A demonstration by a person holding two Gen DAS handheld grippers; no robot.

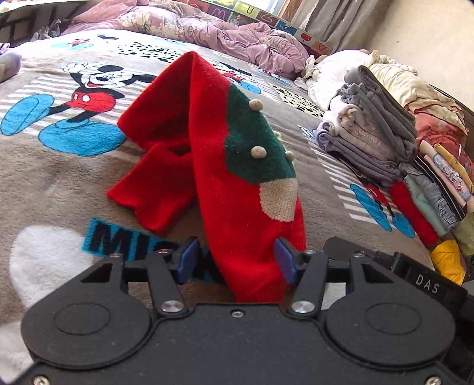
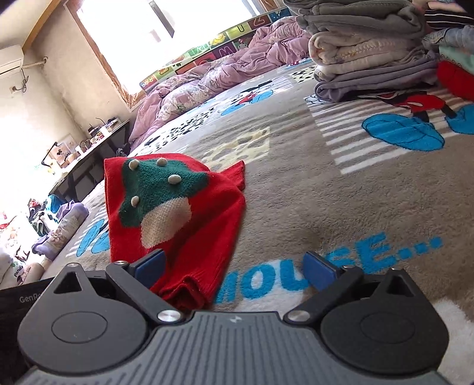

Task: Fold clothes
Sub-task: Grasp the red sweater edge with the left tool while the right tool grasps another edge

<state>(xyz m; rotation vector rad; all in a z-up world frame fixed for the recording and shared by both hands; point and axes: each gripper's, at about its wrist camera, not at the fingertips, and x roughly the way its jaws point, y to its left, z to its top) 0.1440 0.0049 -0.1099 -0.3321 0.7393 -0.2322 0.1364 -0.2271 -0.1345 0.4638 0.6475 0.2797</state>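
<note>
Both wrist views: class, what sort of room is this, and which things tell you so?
Most likely a bedroom: a cartoon-mouse blanket covers a bed, a rumpled purple quilt lies at its far side, and folded clothes are stacked on it.

A cartoon-mouse blanket [image 1: 44,183] covers the bed, a rumpled purple quilt [image 1: 207,26] behind.
</note>
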